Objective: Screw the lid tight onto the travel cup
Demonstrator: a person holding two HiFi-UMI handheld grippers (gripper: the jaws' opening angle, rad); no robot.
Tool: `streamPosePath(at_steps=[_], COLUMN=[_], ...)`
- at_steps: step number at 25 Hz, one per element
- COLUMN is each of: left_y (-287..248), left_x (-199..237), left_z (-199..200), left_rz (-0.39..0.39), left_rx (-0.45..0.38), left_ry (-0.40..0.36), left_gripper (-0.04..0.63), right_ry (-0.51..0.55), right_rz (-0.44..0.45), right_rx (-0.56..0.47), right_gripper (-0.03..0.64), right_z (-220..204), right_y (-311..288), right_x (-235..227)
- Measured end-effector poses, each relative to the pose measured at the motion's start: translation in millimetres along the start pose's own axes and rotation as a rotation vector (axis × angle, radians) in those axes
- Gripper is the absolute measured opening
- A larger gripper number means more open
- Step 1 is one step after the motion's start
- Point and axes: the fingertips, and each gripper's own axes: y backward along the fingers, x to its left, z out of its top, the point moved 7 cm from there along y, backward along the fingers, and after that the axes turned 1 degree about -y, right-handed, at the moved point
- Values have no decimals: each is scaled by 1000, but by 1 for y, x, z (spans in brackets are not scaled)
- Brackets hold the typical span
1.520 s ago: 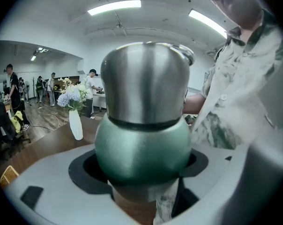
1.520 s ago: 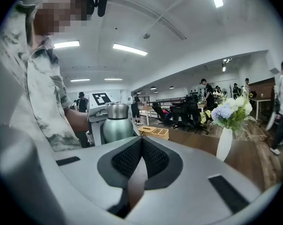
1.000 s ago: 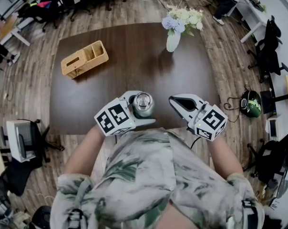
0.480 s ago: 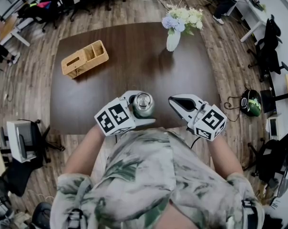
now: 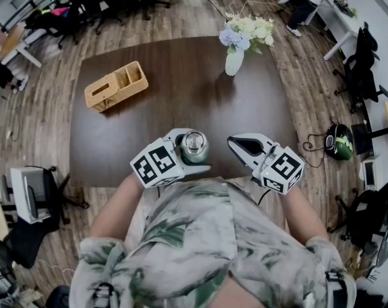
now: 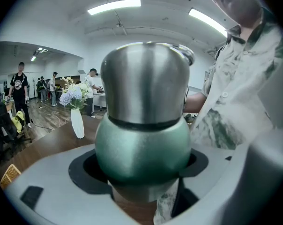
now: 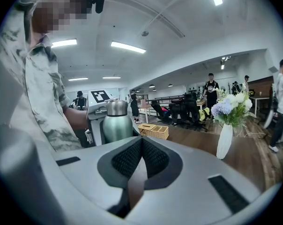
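Travel cup (image 5: 194, 147) is seen at the near edge of the table (image 5: 181, 95), just in front of the person (image 5: 207, 249). It is clamped by the left gripper (image 5: 200, 150). In the left gripper view the black pads (image 6: 85, 168) are pressed on the round green body of the cup from both sides. The cup is kept upright. Lid (image 6: 146, 81) of bare steel is set on top of the cup, w/ a dark ring btw. lid and green body. How tight it is screwed cannot be told. Whether the cup bottom rests on the table or is held a bit above it cannot be told either.

The right gripper (image 5: 232, 140) is held to the right of the cup, near but apart from it, over the table edge. Its jaws are closed together, pad on pad, and nothing is held btw. them. In the right gripper view the cup is seen to the left of the jaws, not touched.

At the far side of the table a white vase (image 5: 233, 59) w/ blue and white flowers is placed, and at the far left a wooden box (image 5: 115, 85) w/ compartments. Both are well apart from the cup. Office chairs (image 5: 364, 69) and some people (image 7: 211, 92) are seen in the bkgd.
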Motion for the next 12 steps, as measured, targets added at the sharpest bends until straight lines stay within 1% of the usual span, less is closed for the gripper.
streamPosePath(at_steps=[12], left_y=[6], left_x=[11], left_z=[-7], left_rz=[-5], left_rx=[5], left_ry=[2], left_gripper=[390], right_ry=[-5], right_rz=[-8], right_rx=[7], right_gripper=[20], right_z=[2], right_y=[-13], right_x=[-1])
